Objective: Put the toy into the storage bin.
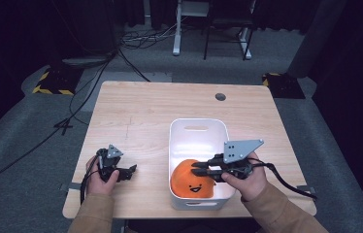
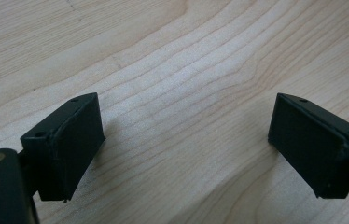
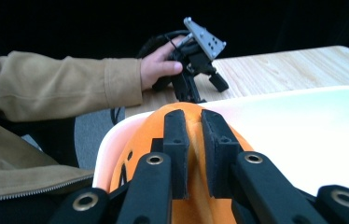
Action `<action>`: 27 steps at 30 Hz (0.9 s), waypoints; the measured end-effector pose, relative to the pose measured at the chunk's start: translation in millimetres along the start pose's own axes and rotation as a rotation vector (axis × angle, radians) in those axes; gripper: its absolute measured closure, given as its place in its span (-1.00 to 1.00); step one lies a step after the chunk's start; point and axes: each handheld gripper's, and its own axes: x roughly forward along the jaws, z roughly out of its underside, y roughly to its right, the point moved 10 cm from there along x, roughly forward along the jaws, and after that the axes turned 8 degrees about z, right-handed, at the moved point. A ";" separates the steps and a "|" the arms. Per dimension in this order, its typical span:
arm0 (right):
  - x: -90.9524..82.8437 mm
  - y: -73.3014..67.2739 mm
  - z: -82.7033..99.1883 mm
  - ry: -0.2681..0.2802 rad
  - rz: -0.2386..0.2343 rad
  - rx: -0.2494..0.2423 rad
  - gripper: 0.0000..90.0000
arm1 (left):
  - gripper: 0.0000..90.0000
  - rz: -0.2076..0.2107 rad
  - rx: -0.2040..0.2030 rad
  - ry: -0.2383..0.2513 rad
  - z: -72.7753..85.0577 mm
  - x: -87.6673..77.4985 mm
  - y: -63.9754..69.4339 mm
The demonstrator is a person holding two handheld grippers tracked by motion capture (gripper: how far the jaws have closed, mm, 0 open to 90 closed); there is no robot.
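Right gripper reaches over the near end of a white bin, and its two black jaws are pinched together on a fold of an orange plush toy that lies in the bin's near half. From the right gripper view the jaws nearly meet, with a ridge of orange fabric caught between them. A small black smiling face is printed on the toy's front; I see no lettering anywhere. The far half of the bin shows bare white floor and a slot handle in its far wall.

Over at the near left of the table, the left gripper is held just above the wood, jaws spread wide with nothing between them.

The light wooden table has a round grommet hole near its far edge. Around it lie grey floor, dark curtains, trailing black cables and yellow-black hazard tape.
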 end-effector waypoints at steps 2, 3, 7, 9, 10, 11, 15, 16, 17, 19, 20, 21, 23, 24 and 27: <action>0.3 -0.5 1.2 -0.003 0.000 -0.001 0.80 | -0.76 0.000 0.000 0.000 0.0 0.0 0.0; 0.5 -2.1 3.0 -0.002 -0.010 0.019 0.80 | -0.76 0.000 0.000 0.000 0.0 0.0 0.0; 1.1 0.1 16.3 -0.034 -0.002 0.037 0.80 | -0.76 0.000 0.000 0.000 0.0 0.0 0.0; 1.7 -2.6 20.1 -0.038 -0.019 0.057 0.79 | -0.76 0.000 0.000 0.000 0.0 0.0 0.0; 2.1 -2.3 21.9 -0.042 -0.019 0.057 0.79 | -0.76 0.000 0.000 0.000 0.0 0.0 0.0; 2.4 -2.1 24.3 -0.048 -0.021 0.064 0.79 | -0.76 0.000 0.000 0.000 0.0 0.0 0.0; 5.4 -3.6 34.8 -0.079 -0.027 0.075 0.78 | -0.76 0.000 0.000 0.000 0.0 0.0 0.0; 7.0 -5.3 36.5 -0.086 -0.031 0.069 0.77 | -0.76 0.000 0.000 0.000 0.0 0.0 0.0; 8.3 -6.9 38.2 -0.093 -0.037 0.066 0.77 | -0.76 -0.001 0.000 0.000 0.0 -0.1 -0.1; 9.7 -9.5 38.0 -0.090 -0.044 0.073 0.76 | -0.76 0.000 0.000 0.000 0.0 0.0 0.0; 9.5 -8.8 38.6 -0.093 -0.042 0.065 0.76 | -0.76 0.000 0.000 0.000 0.0 0.0 0.0; 9.3 -8.5 39.3 -0.097 -0.042 0.064 0.75 | -0.76 0.000 0.000 0.000 0.0 0.0 0.0; 9.0 -9.1 40.9 -0.106 -0.041 0.063 0.73 | -0.76 0.000 0.000 0.000 0.0 0.0 0.0; 9.0 -9.1 40.9 -0.106 -0.041 0.063 0.73 | -0.76 0.000 0.000 0.000 0.0 0.0 0.0; 8.1 -9.6 41.7 -0.112 -0.035 0.054 0.65 | -0.76 -0.001 0.001 0.000 0.0 -0.1 -0.1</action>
